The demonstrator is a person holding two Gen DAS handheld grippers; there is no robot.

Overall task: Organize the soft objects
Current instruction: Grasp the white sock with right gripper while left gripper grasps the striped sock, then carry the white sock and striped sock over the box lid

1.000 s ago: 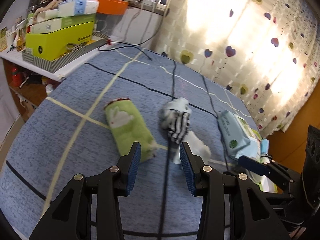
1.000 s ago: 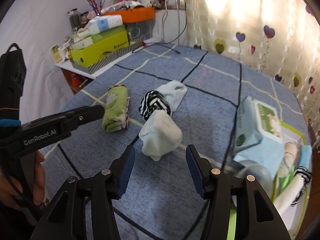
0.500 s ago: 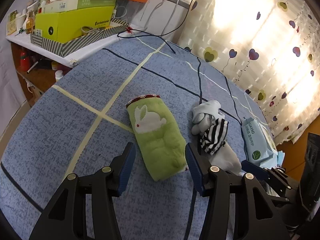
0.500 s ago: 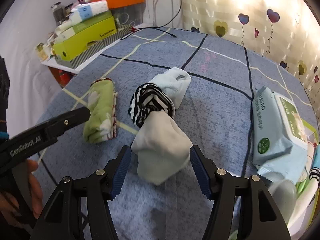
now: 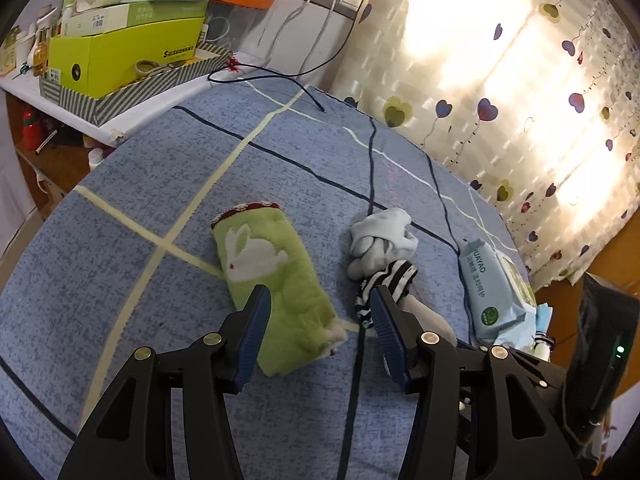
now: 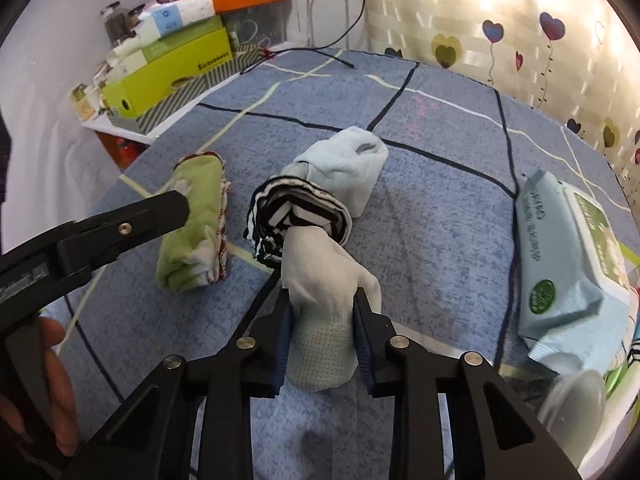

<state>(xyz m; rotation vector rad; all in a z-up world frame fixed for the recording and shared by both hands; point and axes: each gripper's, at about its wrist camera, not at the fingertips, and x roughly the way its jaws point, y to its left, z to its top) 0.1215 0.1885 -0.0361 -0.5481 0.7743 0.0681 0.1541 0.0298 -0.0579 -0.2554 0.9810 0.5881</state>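
The pale grey sock (image 6: 325,312) lies on the blue bedspread (image 6: 436,240), clamped in the right gripper (image 6: 323,320). The striped sock (image 6: 298,212) touches its far end; beyond that, the green rabbit towel (image 5: 272,280), under the left gripper's (image 5: 320,330) spread fingers. A wipes pack (image 6: 568,264) lies nearby.

The wipes pack (image 6: 572,264) runs past the right edge, its lower corner blurred.
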